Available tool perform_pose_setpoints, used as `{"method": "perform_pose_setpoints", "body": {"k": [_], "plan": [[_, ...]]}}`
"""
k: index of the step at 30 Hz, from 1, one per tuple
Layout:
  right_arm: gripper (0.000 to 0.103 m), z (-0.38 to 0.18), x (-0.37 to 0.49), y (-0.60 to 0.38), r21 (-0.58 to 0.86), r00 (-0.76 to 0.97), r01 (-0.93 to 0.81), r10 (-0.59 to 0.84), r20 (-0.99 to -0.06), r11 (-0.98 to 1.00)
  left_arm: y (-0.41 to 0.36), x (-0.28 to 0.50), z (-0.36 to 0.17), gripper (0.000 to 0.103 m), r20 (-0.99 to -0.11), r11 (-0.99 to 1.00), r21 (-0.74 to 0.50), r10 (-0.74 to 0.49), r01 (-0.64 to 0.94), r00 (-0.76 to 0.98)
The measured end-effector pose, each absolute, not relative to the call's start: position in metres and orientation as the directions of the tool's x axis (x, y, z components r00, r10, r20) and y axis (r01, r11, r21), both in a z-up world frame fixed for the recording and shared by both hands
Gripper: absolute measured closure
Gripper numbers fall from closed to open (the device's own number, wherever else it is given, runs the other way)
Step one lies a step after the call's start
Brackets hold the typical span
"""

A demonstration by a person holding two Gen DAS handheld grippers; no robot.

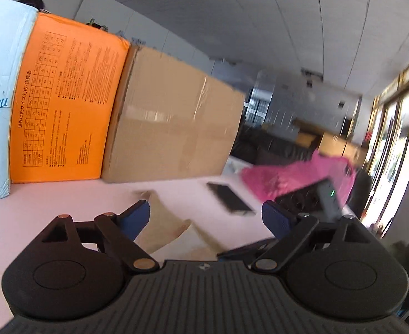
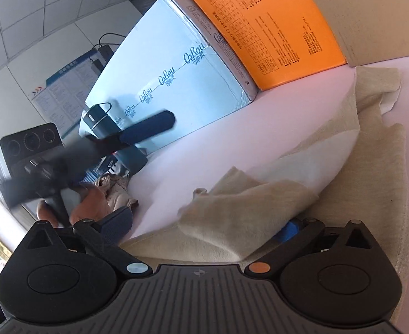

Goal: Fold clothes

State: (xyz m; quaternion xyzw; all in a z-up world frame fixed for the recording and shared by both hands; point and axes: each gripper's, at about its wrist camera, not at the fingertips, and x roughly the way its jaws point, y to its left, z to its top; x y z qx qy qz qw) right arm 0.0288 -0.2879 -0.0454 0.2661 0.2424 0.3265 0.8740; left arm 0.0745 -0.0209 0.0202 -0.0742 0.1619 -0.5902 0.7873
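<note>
Folding the beige garment [image 2: 260, 203]: we hold both tools wide, gripping nothing; next, we regrasp an edge.

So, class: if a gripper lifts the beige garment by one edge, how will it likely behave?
The beige garment probably droops: it already lies in soft, rumpled folds. It looks light, being thin enough to bunch up. Pushed across the smooth white table, it would likely wrinkle rather than slide whole.

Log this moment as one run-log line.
task: fold clothes | left gripper: open, empty | right gripper: open over beige garment | surface: white table
</note>
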Motion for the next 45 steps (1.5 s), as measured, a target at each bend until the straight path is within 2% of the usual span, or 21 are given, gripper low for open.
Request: {"method": "perform_pose_setpoints", "body": {"k": [3, 7, 10, 13, 17, 22, 31, 33, 35, 36, 38, 40, 45], "plan": [[0.000, -0.045, 0.028, -0.285, 0.612, 0.665, -0.447, 0.700, -0.261, 0.653, -0.020, 0.079, 0.025, 0.016, -0.199, 0.393, -0.309, -0.917, 0.866, 0.346], [0.000, -0.042, 0.025, -0.283, 0.579, 0.631, -0.478, 0.716, -0.297, 0.661, -0.035, 0.099, 0.015, 0.016, -0.382, 0.558, -0.342, -0.818, 0.756, 0.430], [0.000, -0.039, 0.020, -0.279, 0.529, 0.614, -0.505, 0.714, -0.336, 0.682, -0.043, 0.118, 0.002, 0.016, -0.500, 0.614, -0.398, -0.768, 0.682, 0.400], [0.000, -0.039, 0.017, -0.274, 0.488, 0.615, -0.520, 0.704, -0.356, 0.701, -0.044, 0.127, -0.005, 0.017, -0.553, 0.616, -0.450, -0.761, 0.646, 0.340], [0.000, -0.040, 0.018, -0.275, 0.490, 0.613, -0.522, 0.707, -0.353, 0.698, -0.047, 0.126, -0.011, 0.022, -0.591, 0.586, -0.480, -0.766, 0.652, 0.253], [0.000, -0.041, 0.019, -0.277, 0.497, 0.611, -0.523, 0.711, -0.348, 0.692, -0.061, 0.117, -0.017, 0.028, -0.659, 0.595, -0.420, -0.719, 0.685, 0.221], [0.000, -0.041, 0.019, -0.278, 0.502, 0.611, -0.523, 0.714, -0.343, 0.689, -0.051, 0.124, -0.019, 0.029, -0.613, 0.565, -0.531, -0.771, 0.632, 0.175], [0.000, -0.041, 0.019, -0.278, 0.503, 0.610, -0.523, 0.715, -0.342, 0.688, -0.049, 0.127, -0.019, 0.037, -0.601, 0.570, -0.558, -0.779, 0.603, 0.179], [0.000, -0.041, 0.018, -0.278, 0.504, 0.610, -0.523, 0.715, -0.341, 0.687, -0.045, 0.130, -0.020, 0.066, -0.590, 0.574, -0.581, -0.785, 0.578, 0.187], [0.000, -0.041, 0.018, -0.278, 0.504, 0.610, -0.524, 0.715, -0.341, 0.687, -0.044, 0.130, -0.020, 0.071, -0.592, 0.578, -0.578, -0.783, 0.576, 0.192], [0.000, -0.041, 0.018, -0.278, 0.504, 0.610, -0.524, 0.715, -0.340, 0.687, -0.042, 0.131, -0.020, 0.088, -0.595, 0.584, -0.566, -0.778, 0.581, 0.202], [0.000, -0.041, 0.017, -0.279, 0.505, 0.610, -0.524, 0.716, -0.340, 0.686, -0.043, 0.129, -0.020, 0.095, -0.594, 0.586, -0.555, -0.776, 0.591, 0.212], [0.000, -0.041, 0.017, -0.279, 0.505, 0.610, -0.524, 0.716, -0.340, 0.686, -0.041, 0.124, -0.013, 0.100, -0.579, 0.624, -0.498, -0.756, 0.602, 0.305]]}}
